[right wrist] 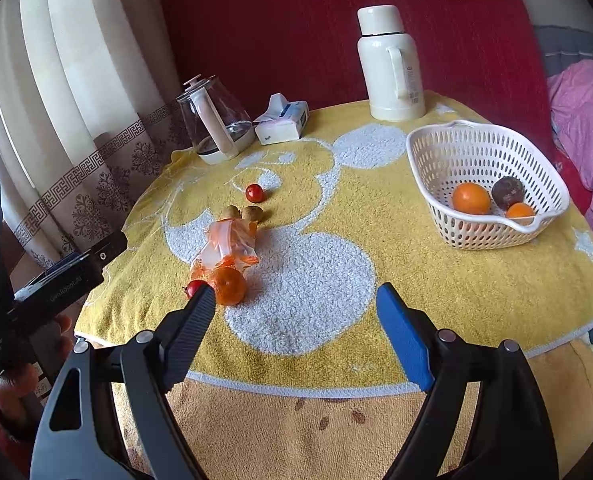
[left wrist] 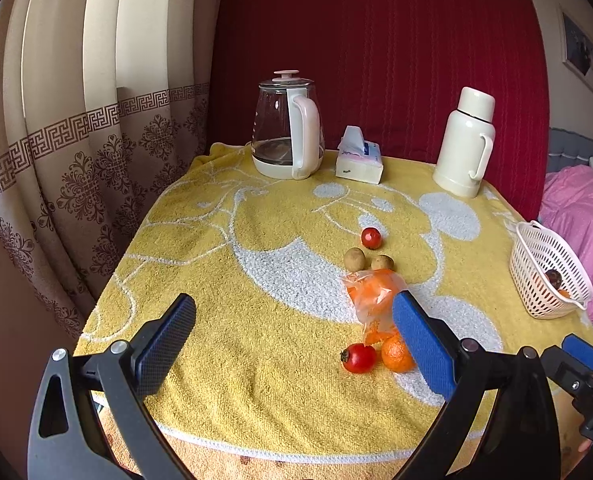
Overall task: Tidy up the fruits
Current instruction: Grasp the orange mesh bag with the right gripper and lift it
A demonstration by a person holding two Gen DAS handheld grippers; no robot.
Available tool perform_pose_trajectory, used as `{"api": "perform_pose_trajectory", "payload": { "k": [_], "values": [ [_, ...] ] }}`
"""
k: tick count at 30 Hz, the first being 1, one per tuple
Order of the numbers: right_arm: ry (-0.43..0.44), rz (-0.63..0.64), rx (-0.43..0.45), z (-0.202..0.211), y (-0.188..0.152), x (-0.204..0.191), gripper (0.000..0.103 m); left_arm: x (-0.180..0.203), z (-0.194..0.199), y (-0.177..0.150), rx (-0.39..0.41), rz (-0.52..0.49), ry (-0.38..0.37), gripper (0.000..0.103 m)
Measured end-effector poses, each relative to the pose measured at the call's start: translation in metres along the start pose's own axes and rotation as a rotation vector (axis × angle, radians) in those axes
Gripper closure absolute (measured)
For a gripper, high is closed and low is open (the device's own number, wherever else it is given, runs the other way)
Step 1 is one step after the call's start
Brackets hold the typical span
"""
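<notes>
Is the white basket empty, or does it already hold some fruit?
Not empty: the white basket holds two oranges and one dark round fruit.

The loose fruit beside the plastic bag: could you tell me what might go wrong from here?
1. The orange and red fruit touch; gripping one may roll the other toward the towel's near edge.
2. The crumpled plastic bag could snag an open gripper finger.
3. The basket sits far across.

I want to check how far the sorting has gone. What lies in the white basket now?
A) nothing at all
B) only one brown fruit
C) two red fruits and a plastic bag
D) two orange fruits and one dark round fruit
D: the right wrist view shows the white basket holding a large orange fruit, a smaller orange fruit and a dark round fruit.
</notes>
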State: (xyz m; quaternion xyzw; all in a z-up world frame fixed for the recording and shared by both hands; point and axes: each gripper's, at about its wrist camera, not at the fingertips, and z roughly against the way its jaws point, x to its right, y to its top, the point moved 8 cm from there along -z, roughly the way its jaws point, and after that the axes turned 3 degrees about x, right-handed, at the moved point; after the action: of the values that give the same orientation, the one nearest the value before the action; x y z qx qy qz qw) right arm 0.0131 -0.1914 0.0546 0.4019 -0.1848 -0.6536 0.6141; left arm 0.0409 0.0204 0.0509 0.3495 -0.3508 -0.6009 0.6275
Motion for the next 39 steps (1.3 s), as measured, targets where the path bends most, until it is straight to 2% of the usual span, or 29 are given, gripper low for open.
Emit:
{"api": "perform_pose_trajectory", "payload": {
  "k": [2, 8, 17, 24, 31, 33, 35, 36, 38, 39],
  "values": [
    [0.017, 0.0, -0.008, -0.007, 0.005, -0.006, 0.014, -0.002, -0.004, 0.0, -0.003, -0.012, 0.011, 0.005],
    [0.047, 0.065, -0.039, -0.041, 0.023, -0.033, 0.014, -0.026, -0.012, 0.001, -0.002, 0.013, 0.045, 0.005],
    [0.081, 0.115, -0.158, -0.117, 0.024, -0.07, 0.014, -0.058, -0.026, -0.003, -0.04, 0.043, 0.081, 0.005],
    [0.052, 0.106, -0.244, -0.174, 0.02, -0.074, 0.014, -0.075, -0.034, -0.001, -0.054, 0.062, 0.095, 0.005],
    [0.046, 0.082, -0.294, -0.194, 0.011, -0.072, 0.014, -0.077, -0.048, -0.003, -0.082, 0.068, 0.088, 0.005],
    [0.04, 0.092, -0.292, -0.195, 0.011, -0.072, 0.017, -0.075, -0.051, -0.003, -0.09, 0.068, 0.084, 0.005],
    [0.026, 0.107, -0.292, -0.195, 0.012, -0.071, 0.028, -0.073, -0.054, -0.003, -0.093, 0.064, 0.082, 0.005],
    [0.033, 0.11, -0.291, -0.195, 0.012, -0.071, 0.03, -0.072, -0.054, -0.003, -0.094, 0.062, 0.081, 0.005],
    [0.06, 0.11, -0.294, -0.194, 0.013, -0.073, 0.042, -0.07, -0.056, -0.002, -0.094, 0.06, 0.08, 0.005],
    [0.061, 0.118, -0.292, -0.193, 0.013, -0.074, 0.043, -0.069, -0.056, -0.002, -0.096, 0.06, 0.079, 0.005]
  ]
}}
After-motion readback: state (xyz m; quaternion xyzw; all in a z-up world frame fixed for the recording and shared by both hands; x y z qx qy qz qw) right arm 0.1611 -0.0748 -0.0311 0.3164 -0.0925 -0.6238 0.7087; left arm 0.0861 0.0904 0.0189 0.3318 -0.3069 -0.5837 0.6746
